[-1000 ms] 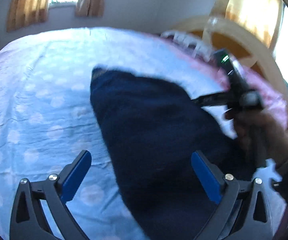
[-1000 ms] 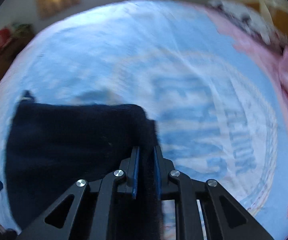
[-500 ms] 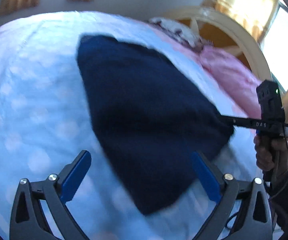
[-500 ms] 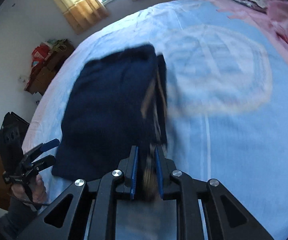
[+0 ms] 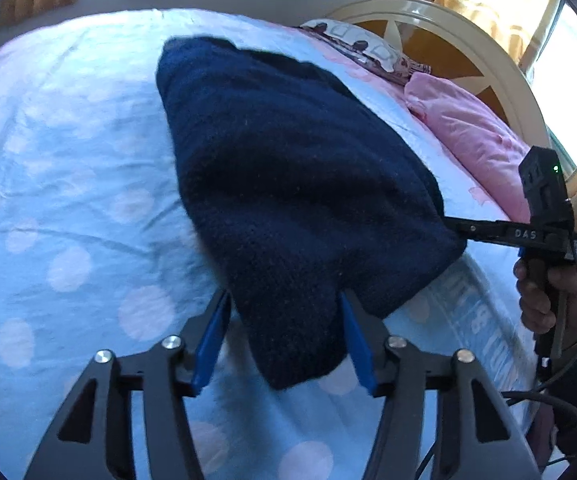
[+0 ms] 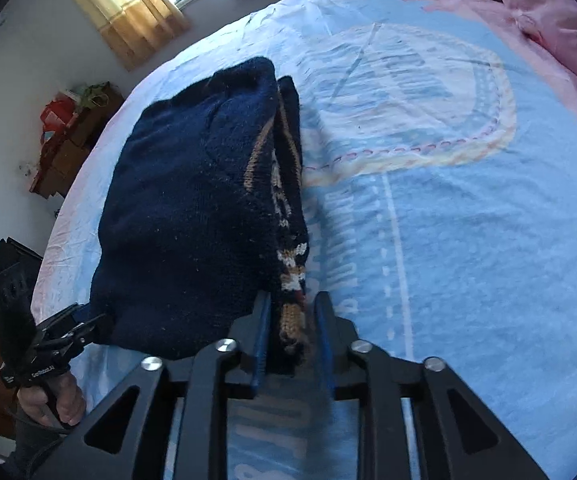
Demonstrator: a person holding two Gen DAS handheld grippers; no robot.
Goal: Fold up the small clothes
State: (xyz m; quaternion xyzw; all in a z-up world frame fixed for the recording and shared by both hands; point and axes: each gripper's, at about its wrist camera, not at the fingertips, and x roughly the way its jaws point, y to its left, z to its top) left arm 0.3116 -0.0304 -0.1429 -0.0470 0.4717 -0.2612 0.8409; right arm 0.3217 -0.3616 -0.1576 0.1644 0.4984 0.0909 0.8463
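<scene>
Everything's on a bed with a light blue sheet [image 5: 68, 184] covered in pale polka dots on the left side, and in the right wrist view the same sheet [image 6: 468, 240] has a big rounded badge print with lettering and a dashed line running toward the camera. Sheet's a bit wrinkled. At the far right there's a pink blanket [image 5: 472, 136] bunched against a cream curved headboard [image 5: 460, 20], plus a patterned pillow [image 5: 364, 46] tucked just past it. Tan curtains [image 6: 128, 12] hang at a bright window on the far wall, and off the left edge of the bed there's a pile of brown boxes with red and green stuff on top [image 6: 68, 132]. The navy knit sweater [image 5: 288, 184] sits mid-bed, folded over on itself, with a tan and white pattern peeking out along its right edge in the right wrist view. The left gripper [image 5: 284, 332] has its blue pads on either side of the near corner of the sweater, jaws partway closed with the fabric filling the gap, though I can't tell if they're truly pinching it. The right gripper [image 6: 290, 336] is squeezed nearly together on the patterned near edge of the sweater, so that one's got a real hold. From the left view, the right gripper pokes into the sweater's right corner with the person's right hand [image 5: 544, 296] wrapped on the handle, cable dangling below.
</scene>
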